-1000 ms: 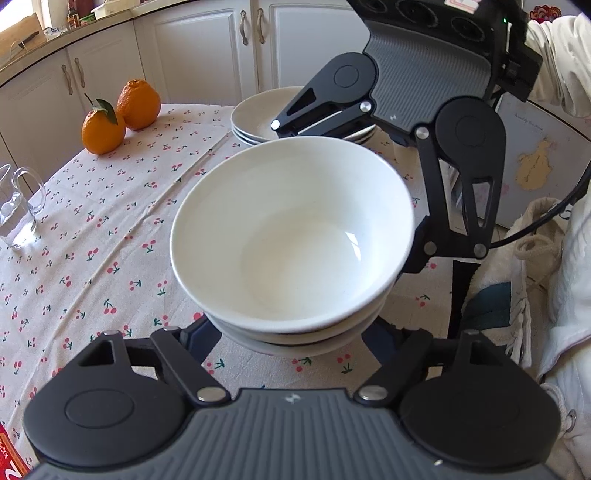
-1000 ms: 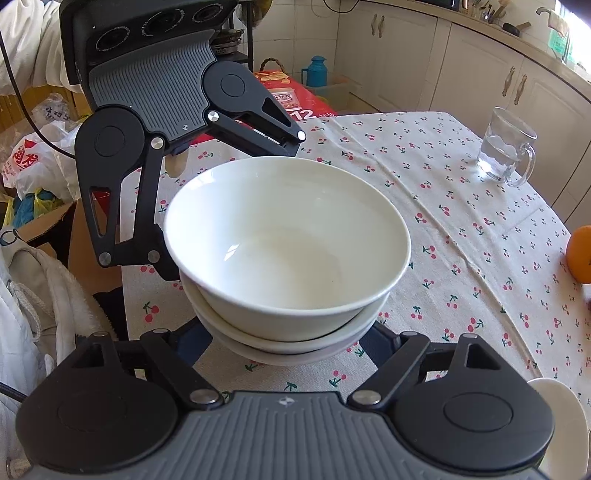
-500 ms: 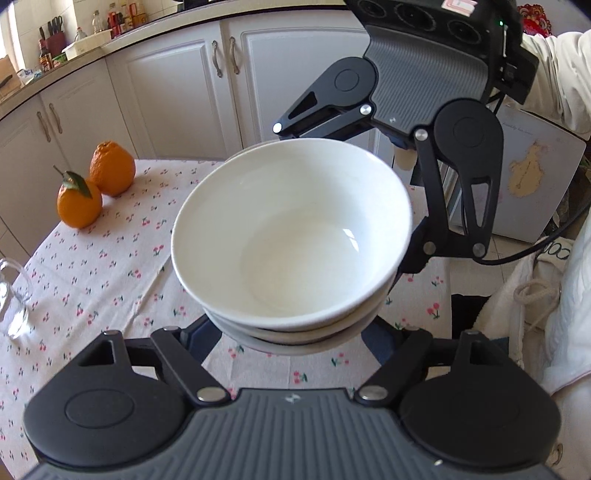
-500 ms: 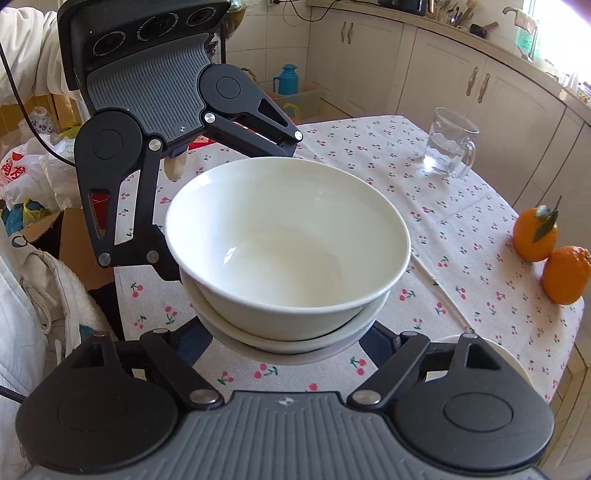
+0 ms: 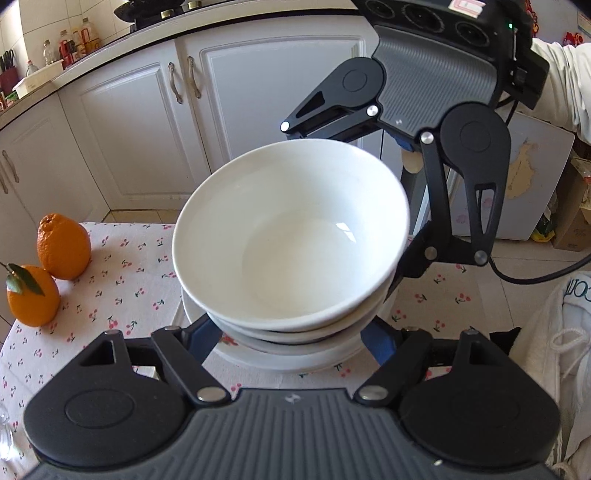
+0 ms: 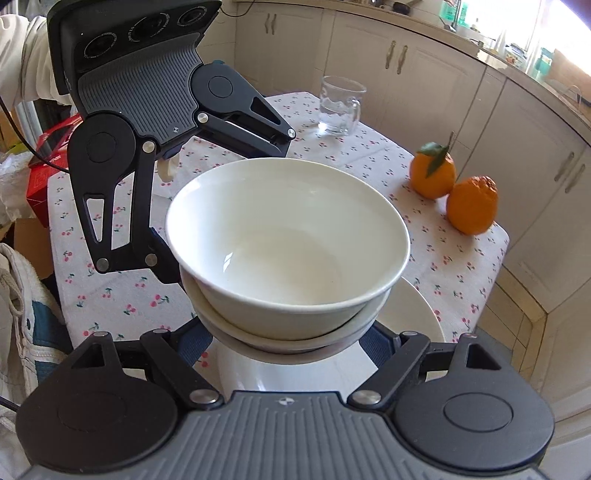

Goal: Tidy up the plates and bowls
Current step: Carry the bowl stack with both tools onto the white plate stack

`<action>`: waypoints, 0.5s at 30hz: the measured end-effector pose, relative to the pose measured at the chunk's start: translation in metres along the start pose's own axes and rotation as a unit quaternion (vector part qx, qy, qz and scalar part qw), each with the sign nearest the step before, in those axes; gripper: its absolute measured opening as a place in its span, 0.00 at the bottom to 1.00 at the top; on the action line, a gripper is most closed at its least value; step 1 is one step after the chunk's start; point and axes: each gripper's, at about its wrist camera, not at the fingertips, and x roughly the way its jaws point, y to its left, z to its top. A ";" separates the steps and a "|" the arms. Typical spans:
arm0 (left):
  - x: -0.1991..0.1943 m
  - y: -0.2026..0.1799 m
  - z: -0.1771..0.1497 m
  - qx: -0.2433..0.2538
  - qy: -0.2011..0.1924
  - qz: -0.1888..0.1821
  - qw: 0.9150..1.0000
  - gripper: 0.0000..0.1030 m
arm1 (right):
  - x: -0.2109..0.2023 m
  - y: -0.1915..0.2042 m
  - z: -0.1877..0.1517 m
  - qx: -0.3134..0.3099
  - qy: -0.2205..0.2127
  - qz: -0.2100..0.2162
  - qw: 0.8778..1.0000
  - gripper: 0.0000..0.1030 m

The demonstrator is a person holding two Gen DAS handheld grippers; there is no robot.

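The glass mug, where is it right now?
In the right wrist view the glass mug stands upright at the far end of the cherry-print tablecloth, beyond the held bowls and left of the two oranges.

Two oranges (image 6: pixel 454 186), touching, one with leaf, on cherry-print cloth (image 6: pixel 369 147) over counter. Glass mug (image 6: pixel 340 105) at far end. Red box (image 6: pixel 40 166) beyond. White cabinets (image 5: pixel 147 129) behind.

cabinets (image 5: pixel 140 140): white, metal handles | floor (image 6: pixel 517 317): pale tile | light: daylight, window (image 6: pixel 546 22)
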 end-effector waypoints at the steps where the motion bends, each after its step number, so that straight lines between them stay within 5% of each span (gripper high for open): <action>1: 0.004 0.001 0.002 0.002 0.001 -0.003 1.000 0.79 | 0.000 -0.004 -0.003 0.004 0.001 -0.002 1.000 0.86; 15: 0.032 0.010 0.010 -0.009 0.008 -0.017 1.000 0.78 | 0.009 -0.031 -0.026 0.048 0.004 -0.002 0.999 0.86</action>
